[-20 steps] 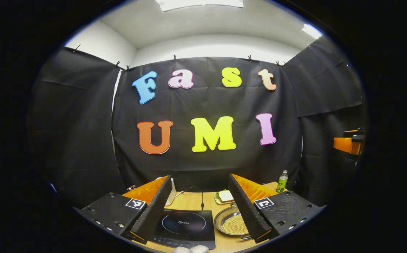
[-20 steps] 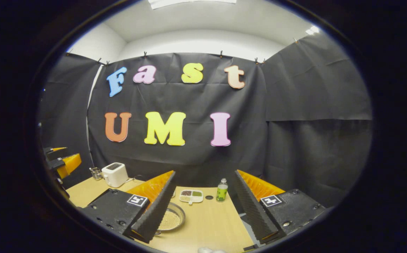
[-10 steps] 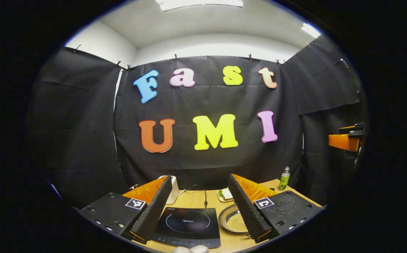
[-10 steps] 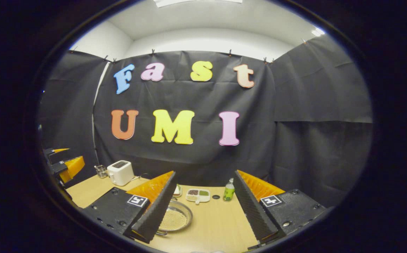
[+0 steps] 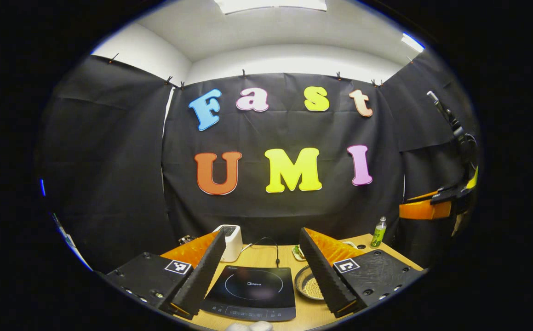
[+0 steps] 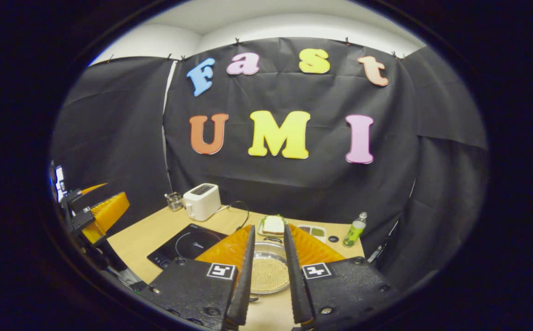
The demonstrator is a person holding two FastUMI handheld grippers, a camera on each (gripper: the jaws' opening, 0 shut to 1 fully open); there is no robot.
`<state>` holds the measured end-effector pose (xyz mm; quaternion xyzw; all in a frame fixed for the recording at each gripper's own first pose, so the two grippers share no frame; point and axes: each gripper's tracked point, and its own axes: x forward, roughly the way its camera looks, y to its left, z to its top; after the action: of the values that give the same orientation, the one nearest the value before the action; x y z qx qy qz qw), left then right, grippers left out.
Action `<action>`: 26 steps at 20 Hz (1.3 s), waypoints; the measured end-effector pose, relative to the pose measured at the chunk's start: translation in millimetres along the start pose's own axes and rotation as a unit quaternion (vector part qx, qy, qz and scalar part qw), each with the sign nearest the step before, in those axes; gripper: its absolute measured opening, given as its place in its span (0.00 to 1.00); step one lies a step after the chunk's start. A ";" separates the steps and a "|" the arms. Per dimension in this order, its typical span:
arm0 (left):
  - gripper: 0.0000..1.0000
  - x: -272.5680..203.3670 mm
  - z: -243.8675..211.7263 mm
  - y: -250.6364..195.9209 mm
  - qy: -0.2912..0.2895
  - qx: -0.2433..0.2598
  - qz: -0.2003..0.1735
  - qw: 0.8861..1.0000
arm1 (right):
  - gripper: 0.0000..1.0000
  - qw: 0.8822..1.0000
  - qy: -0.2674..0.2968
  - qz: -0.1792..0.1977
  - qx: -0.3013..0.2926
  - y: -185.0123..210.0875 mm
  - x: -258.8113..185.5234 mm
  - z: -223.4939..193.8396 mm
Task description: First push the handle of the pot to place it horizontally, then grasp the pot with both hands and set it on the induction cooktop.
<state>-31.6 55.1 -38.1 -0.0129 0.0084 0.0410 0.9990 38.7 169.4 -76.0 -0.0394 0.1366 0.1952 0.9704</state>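
The pot (image 6: 268,274) is a shallow metal pan holding pale grains, standing on the wooden table (image 6: 146,239) to the right of the black induction cooktop (image 6: 186,244). My right gripper (image 6: 268,227) hovers above and in front of the pot, its fingers narrowed to a small gap with nothing between them. In the left gripper view the cooktop (image 5: 252,289) lies between my wide-open left gripper's (image 5: 262,231) fingers, and the pot (image 5: 307,286) is half hidden behind the right finger. Each gripper also shows at the edge of the other's view: the right gripper (image 5: 425,209) and the left gripper (image 6: 103,214).
A white toaster (image 6: 202,201) and a glass (image 6: 173,201) stand at the back left, with a cable running to the cooktop. Behind the pot are a sandwich plate (image 6: 273,225), a compartment dish (image 6: 313,231) and a green bottle (image 6: 354,230). The table's right edge is near the bottle.
The right gripper's fingers have narrowed from wide open, and it has tilted down and swung left over the pot. The left gripper drifted back slightly, still wide open.
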 end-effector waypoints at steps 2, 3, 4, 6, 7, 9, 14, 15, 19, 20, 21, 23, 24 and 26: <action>0.96 -3.2 -6.4 9.4 0.003 0.001 0.010 1.000 | 0.27 0.999 0.026 0.023 -0.007 20.1 15.5 -14.2; 0.96 -4.5 -9.9 11.6 0.006 0.000 0.014 1.000 | 0.19 0.999 0.041 0.031 -0.010 27.1 23.9 -24.6; 0.96 -6.5 -13.8 15.2 0.011 -0.001 0.018 1.000 | 0.15 0.997 0.058 0.040 -0.013 33.8 32.4 -34.9; 0.96 -11.5 -20.1 23.5 0.016 -0.004 0.026 1.000 | 0.10 0.993 0.097 0.065 -0.009 51.8 45.5 -59.0; 0.96 -14.1 -21.9 26.4 0.016 -0.005 0.033 0.999 | 0.06 0.991 0.113 0.077 -0.007 58.6 50.5 -70.3; 0.96 -16.3 -24.9 30.8 0.016 -0.008 0.041 0.999 | 0.04 0.986 0.141 0.092 -0.006 69.9 62.9 -94.3; 0.96 -23.3 -37.4 32.5 0.026 -0.001 0.049 0.998 | 0.04 0.968 0.227 0.109 0.000 84.1 82.8 -169.1; 0.96 -24.1 -40.1 31.6 0.028 -0.001 0.050 0.998 | 0.04 0.963 0.245 0.111 0.006 86.3 85.9 -184.1; 0.96 -27.2 -45.8 31.8 0.037 -0.004 0.053 0.998 | 0.04 0.947 0.302 0.108 0.011 88.9 91.3 -233.7; 0.96 -27.2 -46.6 31.9 0.039 -0.005 0.053 0.998 | 0.04 0.944 0.311 0.107 0.013 91.0 91.3 -243.6; 0.96 -27.1 -48.1 32.2 0.041 -0.005 0.053 0.998 | 0.01 0.941 0.321 0.107 0.012 92.9 91.5 -251.5; 0.96 -26.9 -47.8 31.6 0.044 -0.004 0.054 0.998 | 0.01 0.937 0.334 0.107 0.010 95.9 94.7 -264.2; 0.96 -26.7 -48.6 31.7 0.045 -0.004 0.054 0.998 | 0.04 0.935 0.340 0.105 0.007 95.6 96.2 -270.7; 0.96 -25.1 -49.9 32.0 0.049 -0.004 0.054 0.997 | 0.04 0.930 0.352 0.102 0.010 95.4 99.4 -281.4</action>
<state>-60.1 83.6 -88.4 -0.0183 0.0574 0.0944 0.9937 19.3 257.2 -376.1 -0.0821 0.4745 0.2655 0.8352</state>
